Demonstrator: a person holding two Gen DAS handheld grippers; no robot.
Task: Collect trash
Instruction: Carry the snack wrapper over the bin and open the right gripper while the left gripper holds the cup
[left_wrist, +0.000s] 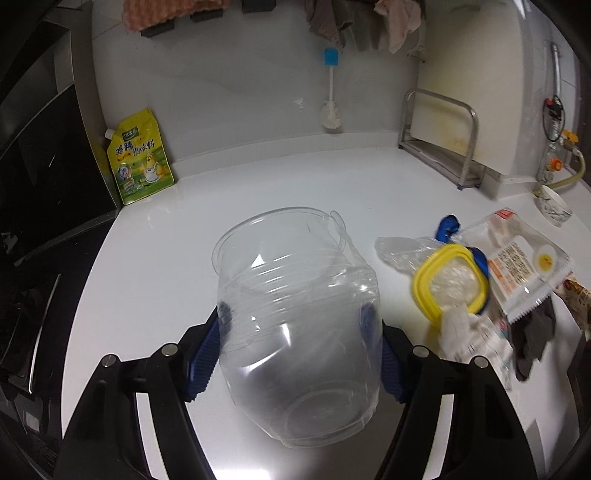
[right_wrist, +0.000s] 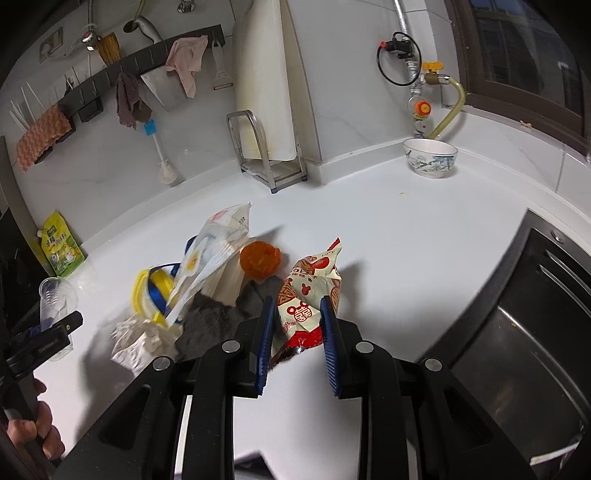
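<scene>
Left to right on the white table (left_wrist: 258, 173):

- Left gripper (left_wrist: 299, 317): jaws spread wide, clamped on a clear plastic cup (left_wrist: 295, 325) lying tilted; its base is blurred.
- Trash heap (right_wrist: 192, 291): yellow lid (left_wrist: 448, 280), egg wrapper (left_wrist: 524, 258), grey cloth partly buried, edges smeared by motion.
- Right gripper (right_wrist: 297, 321): jaws narrowed on a red-and-cream snack bag (right_wrist: 310, 295), bottom hidden behind the pads.
</scene>
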